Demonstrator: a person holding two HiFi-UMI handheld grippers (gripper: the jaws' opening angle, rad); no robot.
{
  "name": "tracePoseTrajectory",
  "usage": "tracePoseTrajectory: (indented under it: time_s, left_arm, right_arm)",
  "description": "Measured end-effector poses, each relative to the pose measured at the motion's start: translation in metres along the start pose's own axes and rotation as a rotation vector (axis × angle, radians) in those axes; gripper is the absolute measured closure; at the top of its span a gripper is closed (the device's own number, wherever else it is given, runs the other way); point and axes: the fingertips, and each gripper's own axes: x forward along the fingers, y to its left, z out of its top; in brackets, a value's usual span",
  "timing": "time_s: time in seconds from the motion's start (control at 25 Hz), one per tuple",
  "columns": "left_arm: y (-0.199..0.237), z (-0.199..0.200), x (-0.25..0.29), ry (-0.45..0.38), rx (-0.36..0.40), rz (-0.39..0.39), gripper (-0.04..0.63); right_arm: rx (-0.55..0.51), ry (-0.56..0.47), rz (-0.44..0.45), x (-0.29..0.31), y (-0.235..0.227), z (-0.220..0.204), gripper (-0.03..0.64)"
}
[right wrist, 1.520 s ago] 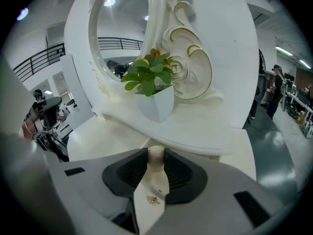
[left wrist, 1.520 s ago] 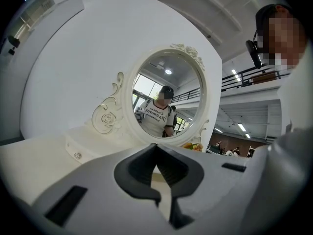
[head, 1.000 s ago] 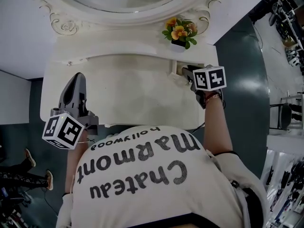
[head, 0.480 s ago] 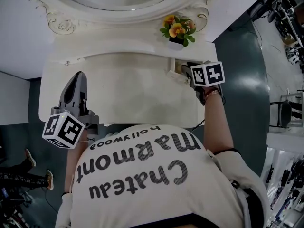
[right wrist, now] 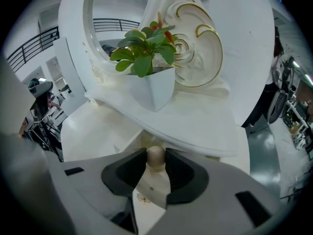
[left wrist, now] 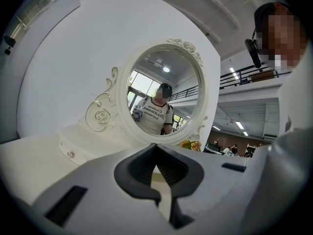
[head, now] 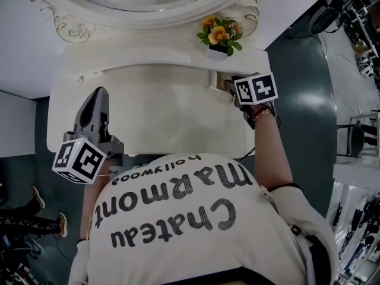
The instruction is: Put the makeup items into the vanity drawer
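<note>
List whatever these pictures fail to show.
- Inside of the drawer: head view, hidden by the right gripper.
- The round beige thing between its jaws, which have just been opening: identity and whether they press it unclear, right gripper view.
- Front edge of the table: head view, partly covered by the person's shirt.

I am looking down on a cream vanity [head: 166, 114] with a broad, pale top and a raised shelf [head: 136, 55] running along its back. At the shelf's right end stands a small white pot [head: 218, 40] of orange and yellow flowers, just beside the carved frame of the oval mirror [head: 178, 18]. Below the pot, a little drawer [head: 217, 85] stands pulled out.
</note>
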Motion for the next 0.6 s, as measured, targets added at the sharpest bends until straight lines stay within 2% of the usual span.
tracePoseTrajectory:
  time_s: [0.6]
  left_arm:
    - [-0.0005, -0.0024, 0.0062, -0.003, -0.012, -0.001, 0.588]
  right_arm:
    - [-0.007, 0.040, -0.022, 0.0034, -0.0002, -0.0023, 0.467]
